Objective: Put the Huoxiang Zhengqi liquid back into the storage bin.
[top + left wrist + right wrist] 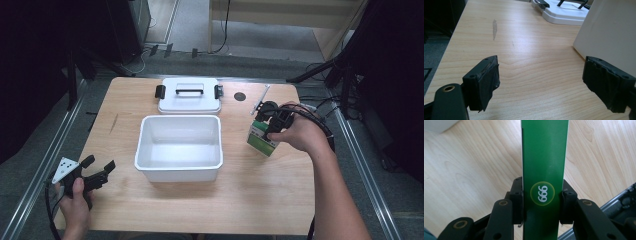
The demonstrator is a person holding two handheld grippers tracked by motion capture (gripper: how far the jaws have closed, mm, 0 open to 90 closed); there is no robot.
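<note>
A green and white carton point(262, 139) with a round "999" mark point(542, 193) is clamped between the jaws of my right gripper point(268, 128), to the right of the white bin point(179, 170). In the right gripper view the pads point(517, 202) press on both narrow sides of the green box, which hangs a little above the wooden table. My left gripper point(100, 172) rests low at the table's front left corner, jaws wide apart with bare wood between them point(541, 82). The bin's white wall point(609, 35) stands just past its right jaw.
An empty white plastic bin sits mid-table. Its white lid point(189, 95) with black handle and clips lies flat behind it, also seen far off as the lid point(564, 12). A dark round hole point(240, 96) marks the tabletop near the back. Metal rails point(360, 150) run beside the table.
</note>
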